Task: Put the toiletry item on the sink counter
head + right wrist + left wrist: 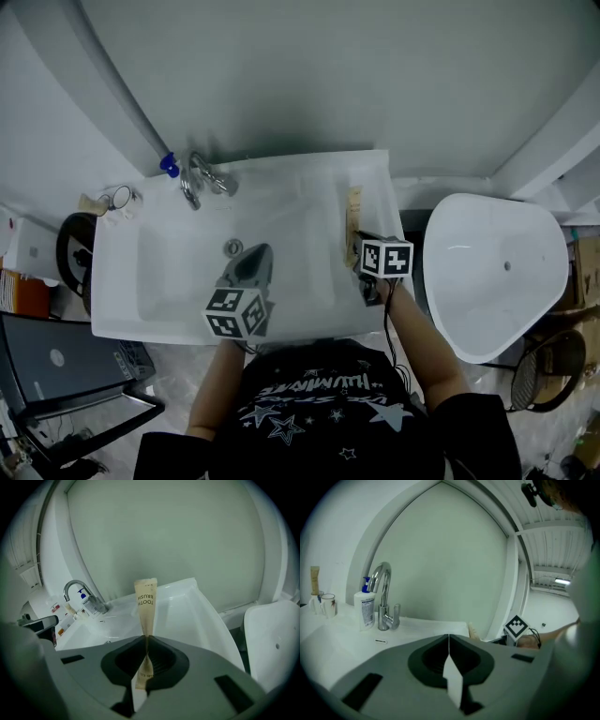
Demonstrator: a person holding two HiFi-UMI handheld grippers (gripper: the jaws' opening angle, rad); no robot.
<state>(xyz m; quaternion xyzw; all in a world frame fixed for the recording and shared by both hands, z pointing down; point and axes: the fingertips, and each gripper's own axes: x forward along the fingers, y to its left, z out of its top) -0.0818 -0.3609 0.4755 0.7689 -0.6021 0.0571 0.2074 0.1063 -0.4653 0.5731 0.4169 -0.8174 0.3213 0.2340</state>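
In the head view, the right gripper holds the toothbrush packet over the flat rim of the sink, on the side well away from the faucet. The left gripper hovers over the basin in front of the faucet. In the left gripper view, its 2 jaws meet with nothing between them, and the soap bottle stands just beside the faucet, so that arm looks idle and is best kept where it is. In the right gripper view, the jaws are clamped on the lower part of the packet, whose printed end sticks out ahead, pointing past the faucet's far side. Whether it touches the rim cannot be told. The step in hand seems to be the set-down. It probably goes best by lowering until the packet lies flat along the rim, parallel to its edge, then parting the jaws gently. A tilted release could let it slide into the basin or off the outer edge.
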